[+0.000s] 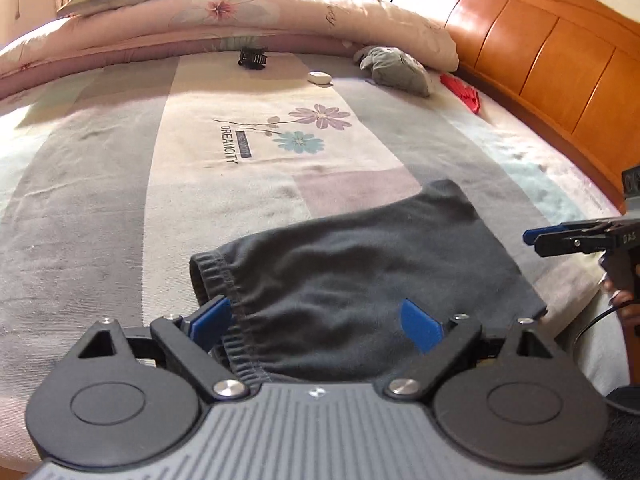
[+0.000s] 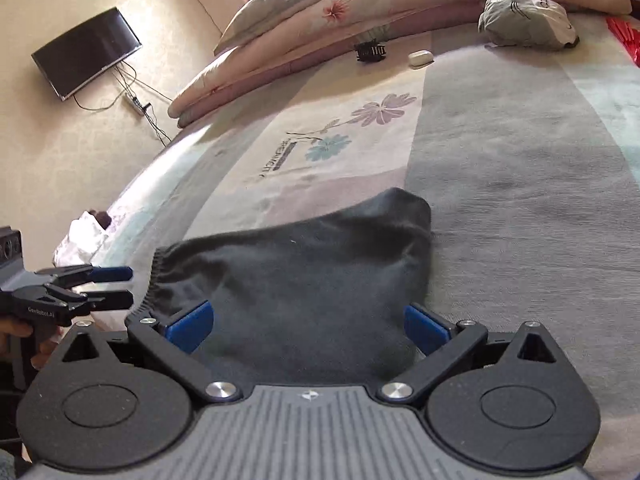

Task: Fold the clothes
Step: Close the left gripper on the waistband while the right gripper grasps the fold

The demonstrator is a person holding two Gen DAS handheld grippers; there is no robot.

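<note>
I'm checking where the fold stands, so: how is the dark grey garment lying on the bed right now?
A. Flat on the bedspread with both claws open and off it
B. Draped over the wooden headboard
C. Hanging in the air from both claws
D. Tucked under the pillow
A: the dark grey garment lies on the bedspread, and the left claw and right claw both stand open, gripping nothing.

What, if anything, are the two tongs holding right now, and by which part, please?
Nothing is held. The left tongs and right tongs both stand wide open above the dark folded garment, which lies loose on the bed sheet.
</note>
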